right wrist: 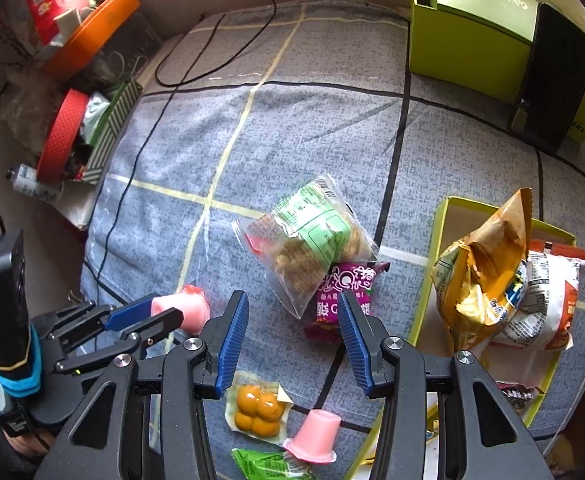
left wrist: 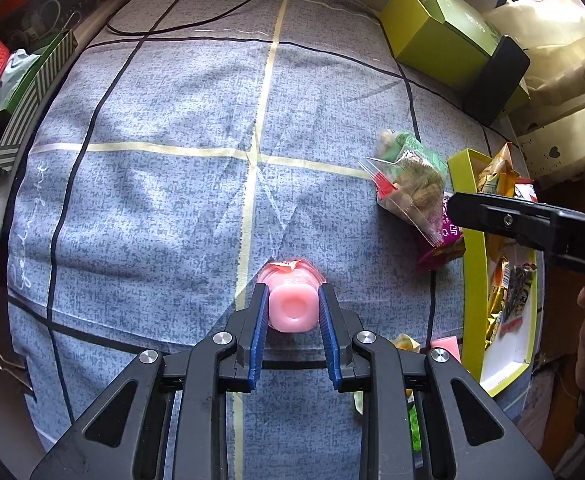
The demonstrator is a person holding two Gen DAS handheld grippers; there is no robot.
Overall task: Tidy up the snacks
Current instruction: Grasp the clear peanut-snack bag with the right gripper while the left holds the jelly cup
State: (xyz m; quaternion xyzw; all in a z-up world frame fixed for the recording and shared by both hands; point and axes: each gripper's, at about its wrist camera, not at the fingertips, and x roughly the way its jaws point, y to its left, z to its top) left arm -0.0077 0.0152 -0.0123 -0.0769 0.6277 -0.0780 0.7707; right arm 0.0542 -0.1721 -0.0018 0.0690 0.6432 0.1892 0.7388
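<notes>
Left claw (left wrist: 292, 300): pinching a pink jelly cup (left wrist: 292, 308) between its blue pads, the cup lying on its side with its base toward the camera and its foil lid end toward the blue-grey checked cloth (left wrist: 152, 200). The right wrist view confirms the grip; whether the cup touches the cloth cannot be told.

Right claw (right wrist: 292, 336): fingers spread wide, nothing between them. It hovers over the cloth just left of the yellow-green tray (right wrist: 442, 232).

Landmark: the tray, at the right edge of the cloth. Inside it, an orange-gold snack bag (right wrist: 488, 264) stands open and crumpled, leaning against a white and orange printed packet (right wrist: 548, 296). A dark packet (right wrist: 516, 394) lies at the tray's near end.

Just left of the tray lies a clear bag of brown biscuits with a green label (right wrist: 312, 244). It overlaps a purple packet (right wrist: 344, 300), which lies between the biscuit bag and the tray's near left wall.

Further from the tray, toward the camera, a sealed pack of orange-yellow pieces (right wrist: 258, 408) lies flat. Beside it a second pink jelly cup (right wrist: 314, 434) stands lid down. A green wrapper (right wrist: 264, 464) touches that cup's rim.

Beyond the tray's far end, a green box (right wrist: 472, 28) stands with a black device (right wrist: 552, 76) against it. A black cable (right wrist: 140, 152) runs along the cloth well away from the tray.
</notes>
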